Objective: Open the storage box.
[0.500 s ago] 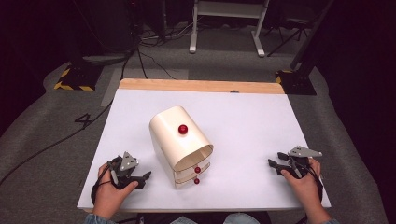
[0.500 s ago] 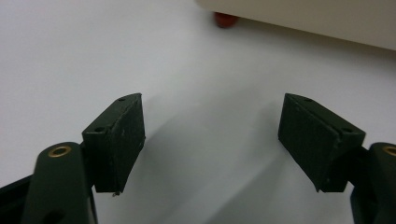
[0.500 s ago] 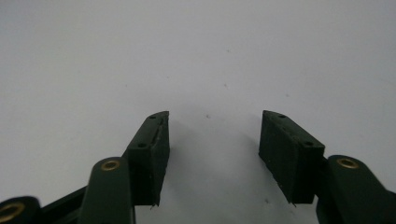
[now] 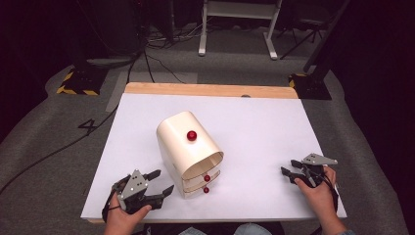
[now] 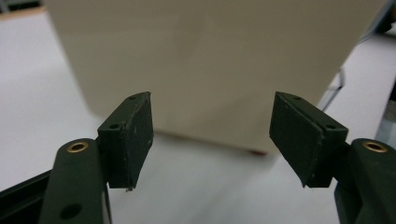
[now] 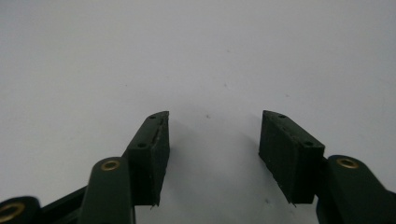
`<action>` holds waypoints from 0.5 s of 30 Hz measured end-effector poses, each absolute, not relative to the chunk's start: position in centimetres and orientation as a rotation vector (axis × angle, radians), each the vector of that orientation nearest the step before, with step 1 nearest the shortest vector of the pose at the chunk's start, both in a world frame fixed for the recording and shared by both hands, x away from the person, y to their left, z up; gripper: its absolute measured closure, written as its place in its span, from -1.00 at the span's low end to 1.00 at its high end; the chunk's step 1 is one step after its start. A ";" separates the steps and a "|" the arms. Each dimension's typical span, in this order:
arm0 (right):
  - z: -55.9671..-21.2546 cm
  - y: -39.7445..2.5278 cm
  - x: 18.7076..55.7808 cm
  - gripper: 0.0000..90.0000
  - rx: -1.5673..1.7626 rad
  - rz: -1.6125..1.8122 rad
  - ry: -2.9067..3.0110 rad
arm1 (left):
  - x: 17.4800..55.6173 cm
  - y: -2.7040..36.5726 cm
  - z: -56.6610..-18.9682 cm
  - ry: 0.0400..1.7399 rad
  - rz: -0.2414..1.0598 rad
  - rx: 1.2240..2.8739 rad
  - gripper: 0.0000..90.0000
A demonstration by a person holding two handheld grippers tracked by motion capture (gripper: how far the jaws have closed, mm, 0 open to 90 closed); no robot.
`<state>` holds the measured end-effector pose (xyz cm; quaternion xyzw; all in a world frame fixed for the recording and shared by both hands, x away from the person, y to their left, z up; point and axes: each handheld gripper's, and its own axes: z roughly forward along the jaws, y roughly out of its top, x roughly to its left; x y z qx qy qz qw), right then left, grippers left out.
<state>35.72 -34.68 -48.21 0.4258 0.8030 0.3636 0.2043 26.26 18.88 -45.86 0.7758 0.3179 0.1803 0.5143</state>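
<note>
High view, cabinet: a small cream drawer cabinet (image 4: 188, 152) with an arched top stands near the middle of the white counter (image 4: 254, 122), a red knob (image 4: 192, 135) on its curved top and two smaller red knobs (image 4: 206, 178) on the drawer fronts facing the person.
Left claw: the left claw (image 4: 161, 185) lies just left of the cabinet's near corner, jaws spread and holding nothing; against half a second ago it sits a little closer to the cabinet and points at its side.
Left gripper view: the cabinet's plain cream wall (image 5: 210, 65) stands between and beyond the parted jaws, not yet touched.
Right claw: the right claw (image 4: 292, 172) is well right of the cabinet, released, over bare counter (image 6: 196, 56), about where it was.
Meaning: likely a reach for the cabinet is starting, the left claw leading; both drawers look shut.
Writing: no brand, label or lettering is readable on the cabinet or counter.
</note>
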 end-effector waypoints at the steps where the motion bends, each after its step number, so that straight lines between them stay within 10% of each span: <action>1: -48.2 -34.7 35.7 -0.03 1.188 1.015 2.239 | 26.3 18.9 -45.9 0.764 0.433 1.865 -0.25; 15: -48.2 -34.7 35.7 -0.03 1.190 1.014 2.240 | 27.7 15.3 -47.5 0.808 0.402 1.973 -0.44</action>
